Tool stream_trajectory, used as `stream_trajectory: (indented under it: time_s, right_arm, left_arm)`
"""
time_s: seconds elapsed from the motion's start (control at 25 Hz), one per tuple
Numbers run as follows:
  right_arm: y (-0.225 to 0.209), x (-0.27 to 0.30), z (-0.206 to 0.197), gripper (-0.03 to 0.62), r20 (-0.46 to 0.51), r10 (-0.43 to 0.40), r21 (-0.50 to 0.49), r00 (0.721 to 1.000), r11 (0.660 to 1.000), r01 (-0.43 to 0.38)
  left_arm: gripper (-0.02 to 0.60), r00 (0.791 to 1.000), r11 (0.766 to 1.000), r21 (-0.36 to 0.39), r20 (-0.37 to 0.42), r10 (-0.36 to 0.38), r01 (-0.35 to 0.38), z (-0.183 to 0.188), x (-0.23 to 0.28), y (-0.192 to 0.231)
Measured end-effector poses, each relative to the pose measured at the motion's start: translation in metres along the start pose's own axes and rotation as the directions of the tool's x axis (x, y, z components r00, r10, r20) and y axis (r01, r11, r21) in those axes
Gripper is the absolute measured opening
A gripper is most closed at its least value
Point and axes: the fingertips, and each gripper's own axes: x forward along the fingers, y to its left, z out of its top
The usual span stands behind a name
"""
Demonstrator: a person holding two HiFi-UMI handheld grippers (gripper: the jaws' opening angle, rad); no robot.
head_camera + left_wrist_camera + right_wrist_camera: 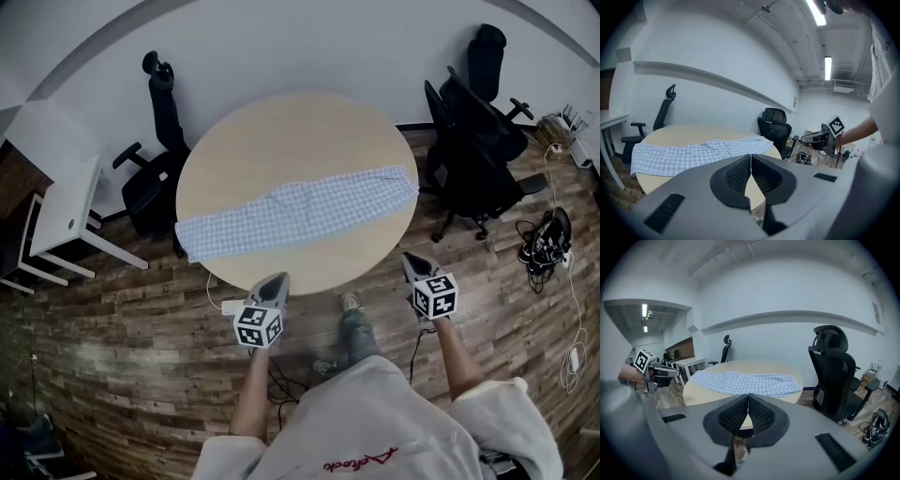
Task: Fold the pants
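Blue-and-white checked cloth pants [300, 214] lie spread lengthwise on the round pale wooden table [281, 131], ready for folding, just ahead of the left gripper [277, 281] and right gripper [412, 261], both closed on nothing.

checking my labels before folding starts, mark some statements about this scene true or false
1. The pants lie spread out across the round table. True.
2. The left gripper is clamped on the pants. False: it is shut on nothing, clear of the cloth.
3. The right gripper has its jaws wide apart. False: they are together and empty.
4. Black office chairs stand on both sides of the table. True.
5. The pants are plain black. False: they are a light blue check.
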Motion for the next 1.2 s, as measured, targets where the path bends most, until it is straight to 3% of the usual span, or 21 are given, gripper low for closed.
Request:
stream_trajectory:
  time_s: [0.48, 0.76, 0.92, 0.96, 1.08, 1.2]
  right_arm:
    - [-0.136, 0.058, 0.005, 0.031, -0.042, -0.028, 0.064, 0.999, 0.997, 0.031]
    - [-0.229, 0.133, 0.008, 0.032, -0.11, -0.043, 0.063, 0.993, 0.997, 0.05]
    - [-0.261, 0.173, 0.005, 0.035, -0.147, -0.005, 0.094, 0.989, 0.995, 0.019]
    - [-0.267, 0.183, 0.002, 0.045, -0.16, 0.011, 0.105, 0.987, 0.994, 0.006]
    - [-0.278, 0.211, -0.008, 0.158, -0.199, 0.072, 0.148, 0.977, 0.988, -0.042]
    - [-0.283, 0.233, -0.015, 0.172, -0.225, 0.1, 0.167, 0.969, 0.984, -0.062]
  left_arm:
    - [0.034, 0.998, 0.999, 0.032, -0.06, -0.021, 0.023, 0.038, 0.125, -0.03]
    - [0.034, 0.993, 0.999, 0.037, -0.114, 0.023, -0.018, 0.062, 0.194, -0.021]
    - [0.034, 0.988, 0.998, 0.041, -0.146, 0.05, -0.045, 0.071, 0.222, -0.012]
    - [0.034, 0.986, 0.998, 0.039, -0.154, 0.057, -0.052, 0.072, 0.228, -0.01]
    - [0.034, 0.981, 0.997, 0.037, -0.18, 0.075, -0.069, 0.074, 0.246, -0.006]
    - [0.034, 0.975, 0.996, 0.045, -0.206, 0.088, -0.08, 0.077, 0.261, -0.002]
